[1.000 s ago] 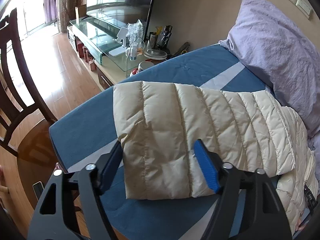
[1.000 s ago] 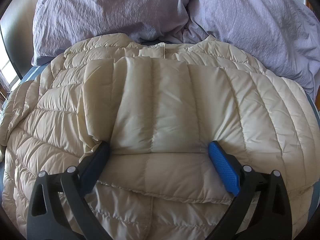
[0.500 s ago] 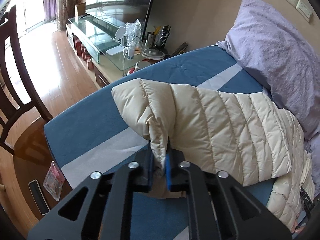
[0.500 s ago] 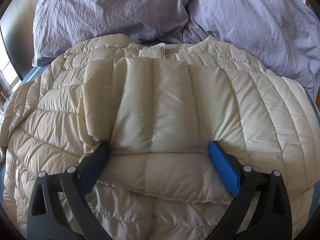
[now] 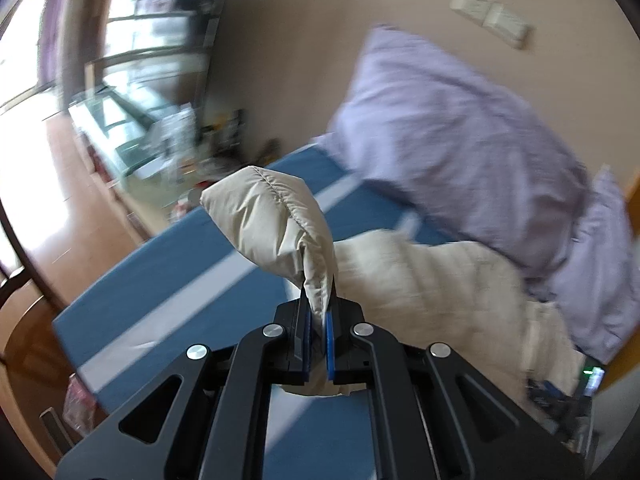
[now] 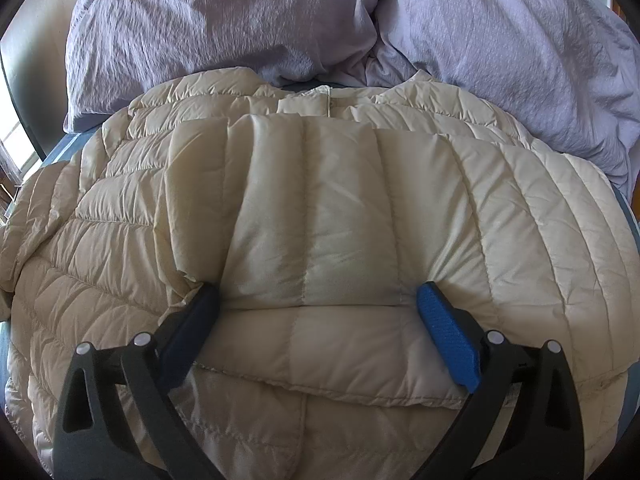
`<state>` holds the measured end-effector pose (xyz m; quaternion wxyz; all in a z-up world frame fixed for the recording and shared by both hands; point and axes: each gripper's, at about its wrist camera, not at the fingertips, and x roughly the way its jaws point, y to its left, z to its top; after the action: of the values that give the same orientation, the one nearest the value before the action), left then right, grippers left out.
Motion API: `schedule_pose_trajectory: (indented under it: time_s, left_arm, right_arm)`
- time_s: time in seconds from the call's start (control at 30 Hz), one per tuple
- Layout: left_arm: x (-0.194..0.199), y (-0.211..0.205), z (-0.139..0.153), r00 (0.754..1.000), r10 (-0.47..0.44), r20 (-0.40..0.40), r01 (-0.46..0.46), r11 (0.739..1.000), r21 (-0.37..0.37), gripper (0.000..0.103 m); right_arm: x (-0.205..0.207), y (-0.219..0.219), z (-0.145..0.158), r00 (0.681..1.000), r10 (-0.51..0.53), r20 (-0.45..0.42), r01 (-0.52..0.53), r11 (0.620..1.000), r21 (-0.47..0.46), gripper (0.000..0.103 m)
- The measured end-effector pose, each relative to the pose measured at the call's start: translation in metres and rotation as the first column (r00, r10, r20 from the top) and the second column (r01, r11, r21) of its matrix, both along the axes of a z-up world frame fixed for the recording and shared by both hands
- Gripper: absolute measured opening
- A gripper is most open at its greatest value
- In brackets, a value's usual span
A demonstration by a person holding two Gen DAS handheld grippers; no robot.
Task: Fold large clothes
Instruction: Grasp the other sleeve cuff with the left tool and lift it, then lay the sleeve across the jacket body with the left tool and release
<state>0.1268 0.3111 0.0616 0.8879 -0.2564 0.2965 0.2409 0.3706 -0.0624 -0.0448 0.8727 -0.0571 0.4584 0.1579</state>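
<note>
A cream quilted down jacket [image 6: 320, 216] lies spread on a blue bed, one sleeve folded across its chest. In the left wrist view my left gripper [image 5: 318, 312] is shut on the cuff end of the other sleeve [image 5: 276, 224], which hangs lifted above the blue sheet [image 5: 192, 280]; the rest of the jacket [image 5: 432, 280] lies blurred to the right. My right gripper [image 6: 318, 300] stands open, its fingers resting on the folded sleeve, one at each side, the blue pad [image 6: 448, 336] bare.
Lilac pillows [image 6: 224, 20] lie behind the jacket's collar, and one pillow [image 5: 452, 140] leans on the wall. Left of the bed are a wooden floor [image 5: 40, 152], a glass TV stand [image 5: 120, 120] with clutter and a dark chair [image 5: 16, 320].
My left gripper shut on the sleeve's cuff and lifted it up off the sheet, swinging toward the jacket body. The right gripper has not moved.
</note>
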Motion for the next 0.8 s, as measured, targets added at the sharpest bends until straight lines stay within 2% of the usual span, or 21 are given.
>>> schedule_pose_trajectory:
  time_s: [0.13, 0.3, 0.57, 0.8]
  left_arm:
    - [0.030, -0.039, 0.021, 0.993, -0.115, 0.038, 0.114, 0.993, 0.022, 0.004]
    - [0.061, -0.079, 0.028, 0.971, -0.229, 0.073, 0.230, 0.973, 0.002, 0.004]
    - [0.103, -0.144, 0.024, 0.913, -0.390, 0.119, 0.398, 0.915, -0.060, 0.004]
    - [0.141, -0.209, 0.011, 0.855, -0.511, 0.089, 0.516, 0.855, -0.049, 0.004]
  right_arm:
    - [0.000, 0.001, 0.000, 1.000, -0.003, -0.002, 0.003, 1.000, 0.005, 0.100]
    - [0.001, 0.001, 0.000, 1.000, -0.005, -0.003, 0.005, 1.000, 0.009, 0.100]
    - [0.001, 0.001, 0.000, 1.000, -0.007, -0.005, 0.007, 1.000, 0.004, 0.100]
    - [0.002, 0.000, 0.001, 1.000, -0.006, -0.008, 0.006, 1.000, 0.012, 0.100]
